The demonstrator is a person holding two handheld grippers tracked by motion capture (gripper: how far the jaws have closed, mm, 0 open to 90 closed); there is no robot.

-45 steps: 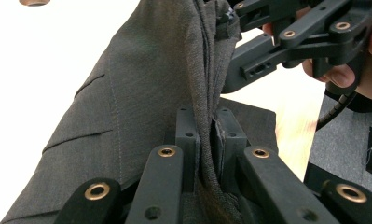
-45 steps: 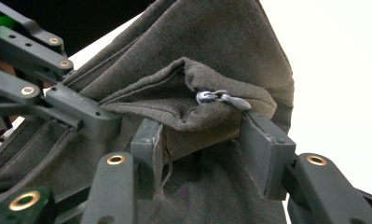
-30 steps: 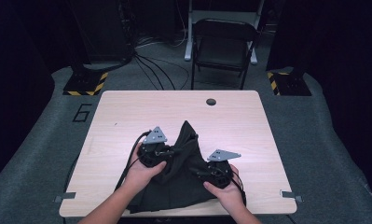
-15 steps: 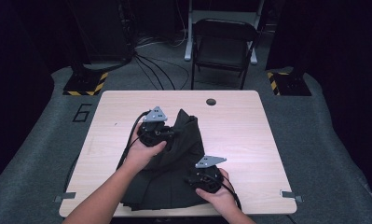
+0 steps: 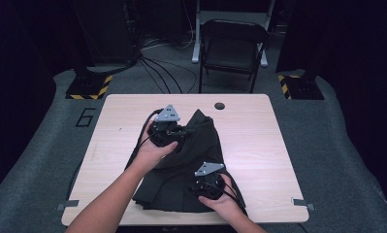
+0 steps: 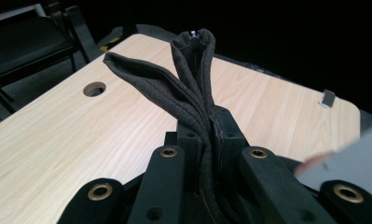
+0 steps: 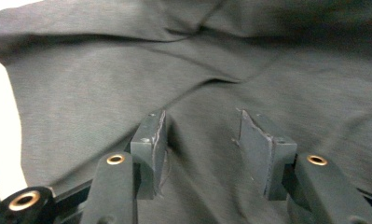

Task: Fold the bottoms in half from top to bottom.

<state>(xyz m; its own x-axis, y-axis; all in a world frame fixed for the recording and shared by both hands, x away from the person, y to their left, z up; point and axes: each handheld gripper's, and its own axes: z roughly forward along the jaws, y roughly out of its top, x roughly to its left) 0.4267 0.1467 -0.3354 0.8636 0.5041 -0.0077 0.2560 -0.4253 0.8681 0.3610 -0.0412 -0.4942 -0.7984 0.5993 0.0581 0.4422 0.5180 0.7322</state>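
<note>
While pinched in left tongs (image 6: 207,154), dark cloth (image 5: 191,165) on table (image 5: 259,141).

Dark garment (image 5: 191,165) under both grippers, table (image 5: 259,145).

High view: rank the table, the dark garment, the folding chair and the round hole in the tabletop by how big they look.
1. table, largest by far
2. dark garment
3. folding chair, which stands farther from the camera, so it probably looks smaller than it is
4. round hole, clearly the smallest
</note>
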